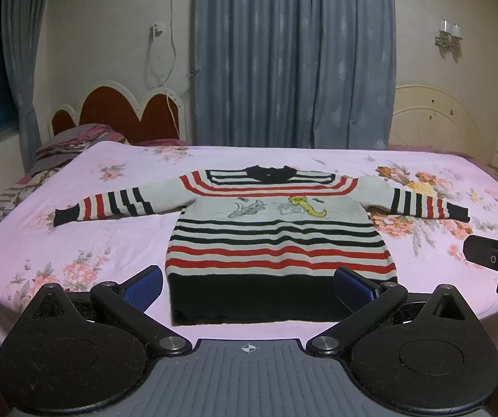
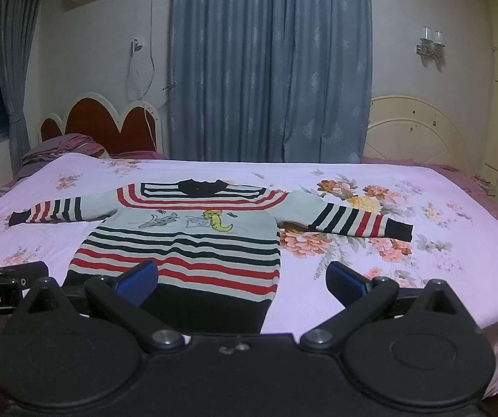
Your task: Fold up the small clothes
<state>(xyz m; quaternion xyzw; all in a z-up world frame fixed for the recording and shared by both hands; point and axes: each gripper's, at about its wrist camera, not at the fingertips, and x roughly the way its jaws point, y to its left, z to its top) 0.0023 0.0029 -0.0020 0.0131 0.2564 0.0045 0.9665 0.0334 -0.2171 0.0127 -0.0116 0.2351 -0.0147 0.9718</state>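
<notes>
A small striped sweater (image 1: 276,243) in white, red and black, with a cartoon print on the chest, lies flat and face up on the pink floral bed sheet (image 1: 110,239), both sleeves spread out sideways. It also shows in the right wrist view (image 2: 186,243). My left gripper (image 1: 249,285) is open and empty, hovering just before the sweater's black hem. My right gripper (image 2: 242,281) is open and empty, above the hem's right corner. The right gripper's body shows at the left view's right edge (image 1: 492,260).
The bed's near edge runs just below both grippers. A pile of purple bedding (image 1: 71,142) lies at the far left by the red headboard (image 1: 117,111). Blue curtains (image 1: 290,55) and a cream headboard (image 1: 436,118) stand behind the bed.
</notes>
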